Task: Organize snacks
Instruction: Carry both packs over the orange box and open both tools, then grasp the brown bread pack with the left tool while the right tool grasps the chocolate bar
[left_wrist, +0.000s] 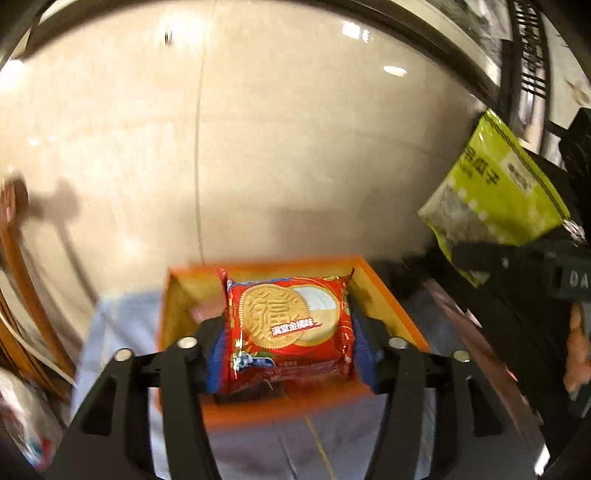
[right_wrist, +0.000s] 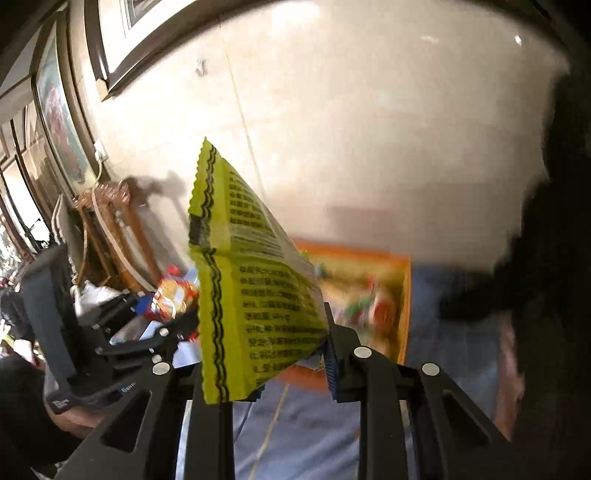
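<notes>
Left gripper (left_wrist: 290, 343) stands half open around a red biscuit packet (left_wrist: 291, 321), one blue pad (left_wrist: 216, 363) at each long edge; whether the pads press the wrapper or merely flank it cannot be told, since the packet may rest in the box below. Right gripper (right_wrist: 291, 365) is nearly closed, pinching the lower corner of a yellow-green snack bag (right_wrist: 255, 295), which stands upright above the jaws with its serrated top seal uppermost and printed back toward the camera. A corner pinch of this kind leaves the bag free to swing, which probably accounts for its tilt. In the left view the same bag (left_wrist: 495, 184) appears at upper right, held well apart from the packet.

Beyond both grippers lies an orange box (left_wrist: 388, 291), open-topped, on a pale blue cloth (left_wrist: 122, 332). The right view shows that box (right_wrist: 404, 295) behind the bag, with blurred colourful packets inside. Holding one item per hand over a single container suggests both are destined for it, the flat packet laid level, the bag carried high to clear the rim.

Farthest back are a cream wall (left_wrist: 295, 129), wooden furniture (right_wrist: 122, 229) and framed pictures (right_wrist: 62, 122).
</notes>
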